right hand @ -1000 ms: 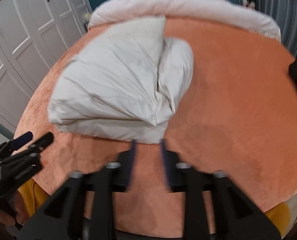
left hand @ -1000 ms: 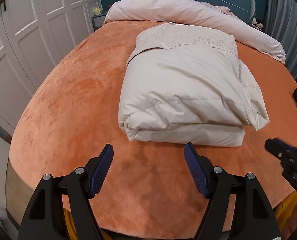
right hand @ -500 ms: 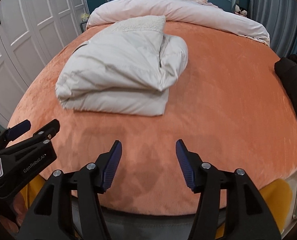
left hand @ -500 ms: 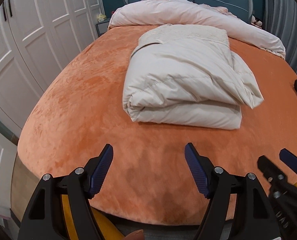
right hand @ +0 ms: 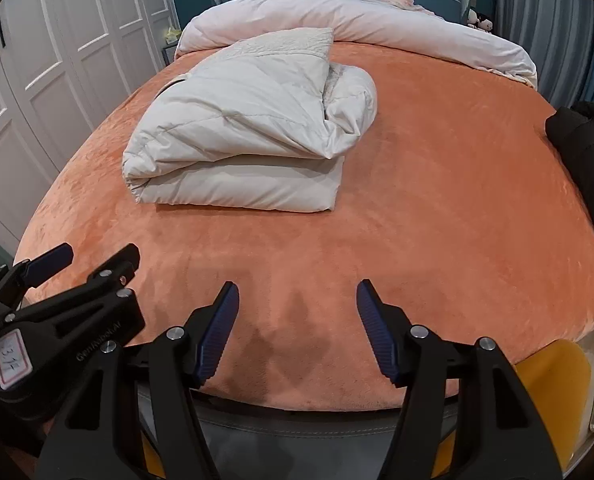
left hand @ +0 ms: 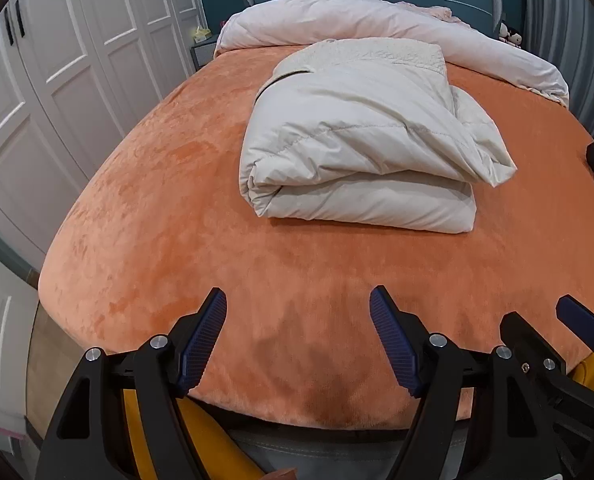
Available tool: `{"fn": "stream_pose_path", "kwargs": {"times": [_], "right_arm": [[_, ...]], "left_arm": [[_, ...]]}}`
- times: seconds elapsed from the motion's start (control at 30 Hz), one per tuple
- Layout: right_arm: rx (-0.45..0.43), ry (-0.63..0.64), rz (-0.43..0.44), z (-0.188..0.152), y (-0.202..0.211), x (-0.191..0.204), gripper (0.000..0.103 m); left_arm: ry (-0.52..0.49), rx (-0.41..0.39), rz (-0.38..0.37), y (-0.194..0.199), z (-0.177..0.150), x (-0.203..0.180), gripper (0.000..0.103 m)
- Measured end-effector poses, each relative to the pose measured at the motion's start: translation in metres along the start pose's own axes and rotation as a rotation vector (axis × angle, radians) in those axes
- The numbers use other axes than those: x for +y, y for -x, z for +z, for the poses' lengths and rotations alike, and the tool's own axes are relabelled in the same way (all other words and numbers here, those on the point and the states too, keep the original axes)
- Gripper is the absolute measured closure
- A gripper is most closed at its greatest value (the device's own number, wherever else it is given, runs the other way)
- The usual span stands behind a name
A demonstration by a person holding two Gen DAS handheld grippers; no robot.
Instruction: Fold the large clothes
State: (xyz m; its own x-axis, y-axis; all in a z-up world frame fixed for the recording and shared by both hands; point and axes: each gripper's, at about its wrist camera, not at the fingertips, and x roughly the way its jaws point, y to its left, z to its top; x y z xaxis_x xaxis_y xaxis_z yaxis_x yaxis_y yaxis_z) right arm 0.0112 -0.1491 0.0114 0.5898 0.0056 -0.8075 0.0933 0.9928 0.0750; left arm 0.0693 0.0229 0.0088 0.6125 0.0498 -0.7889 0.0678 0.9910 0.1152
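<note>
Orange-covered bed (left hand: pixel 169 208) bearing folded cream jacket (left hand: pixel 361 148), pale duvet (left hand: pixel 377 20), black garment (right hand: pixel 589 148).

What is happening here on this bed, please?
A person holds two grippers over the near edge of the orange plush bed cover. The puffy cream-white down jacket lies folded in a thick bundle on the bed, apart from both tools. The left gripper is open and empty. The right gripper is also empty; its fingers have just been opening. A black garment waits at the right edge.
</note>
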Motion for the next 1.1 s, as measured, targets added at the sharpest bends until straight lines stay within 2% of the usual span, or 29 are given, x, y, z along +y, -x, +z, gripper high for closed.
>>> {"fn": "stream_pose_path", "kwargs": {"times": [0.23,0.63,1.1], "right_arm": [[0.002,0.005,-0.013,-0.002,-0.003,0.004,0.044],[0.013,0.022,-0.035,-0.007,-0.009,0.016,0.044],[0.005,0.013,-0.038,-0.009,-0.005,0.019,0.044]], "left_arm": [[0.011,0.012,0.019,-0.005,-0.006,0.003,0.031],[0.048,0.046,0.003,-0.015,-0.012,0.015,0.031],[0.041,0.023,0.019,-0.010,-0.010,0.016,0.033]]}}
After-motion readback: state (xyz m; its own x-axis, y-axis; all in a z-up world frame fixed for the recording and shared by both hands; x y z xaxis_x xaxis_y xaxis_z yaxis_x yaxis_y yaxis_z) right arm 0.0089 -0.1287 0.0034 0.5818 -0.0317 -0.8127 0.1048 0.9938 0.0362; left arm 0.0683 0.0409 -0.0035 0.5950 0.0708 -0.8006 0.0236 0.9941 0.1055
